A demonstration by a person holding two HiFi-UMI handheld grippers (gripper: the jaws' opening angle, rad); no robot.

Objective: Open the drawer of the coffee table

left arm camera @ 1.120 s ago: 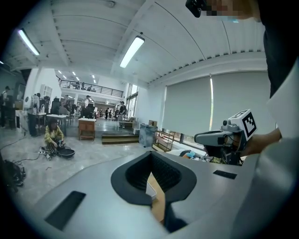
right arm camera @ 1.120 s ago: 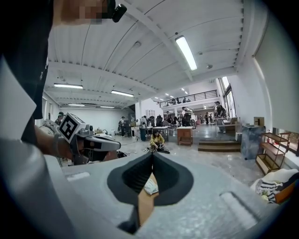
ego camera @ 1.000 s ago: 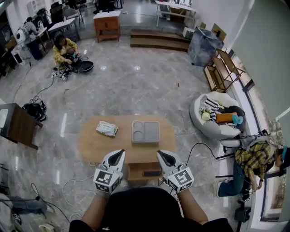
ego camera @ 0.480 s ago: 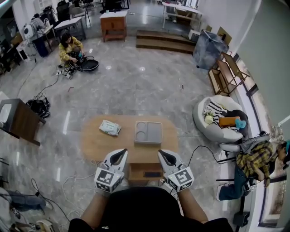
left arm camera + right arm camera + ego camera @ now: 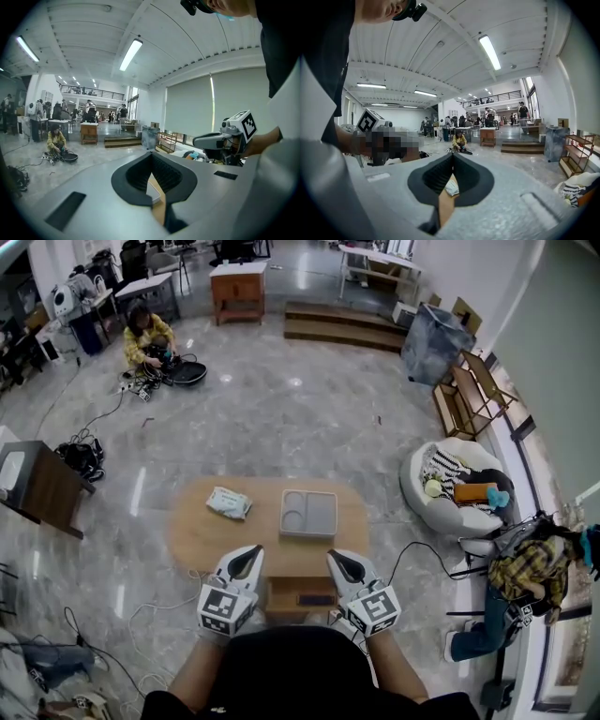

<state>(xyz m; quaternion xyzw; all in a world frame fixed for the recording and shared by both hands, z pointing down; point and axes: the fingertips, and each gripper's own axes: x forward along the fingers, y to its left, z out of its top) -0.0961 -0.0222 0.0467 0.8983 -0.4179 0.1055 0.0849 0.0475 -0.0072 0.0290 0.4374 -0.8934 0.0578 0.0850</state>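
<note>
The drawer, a small wooden box, stands pulled out from the near edge of the low oval desk, directly in front of the person and between the two grippers. A dark flat object, too small to identify, lies on the drawer's floor towards its right side. By the look of it, the opening is largely done.

The left gripper hangs just beside the drawer's left wall and the right gripper just beside its right wall. Each is clenched on nothing, its black pads pressed together, with only the desk's wood showing beyond them in the gripper views.

The drawer looks rigid and fairly light, likely to slide straight rather than flex. Any further pull would best take hold of the top edge of its front panel, gripped near the middle so it does not skew. No handle can be made out, and the front face is hidden from above.

On the desktop farther off sit a grey compartment tray and a pack of wipes, well apart from the drawer. Beyond, a beanbag chair sits on the marble floor, and a person crouches there among cables.
</note>
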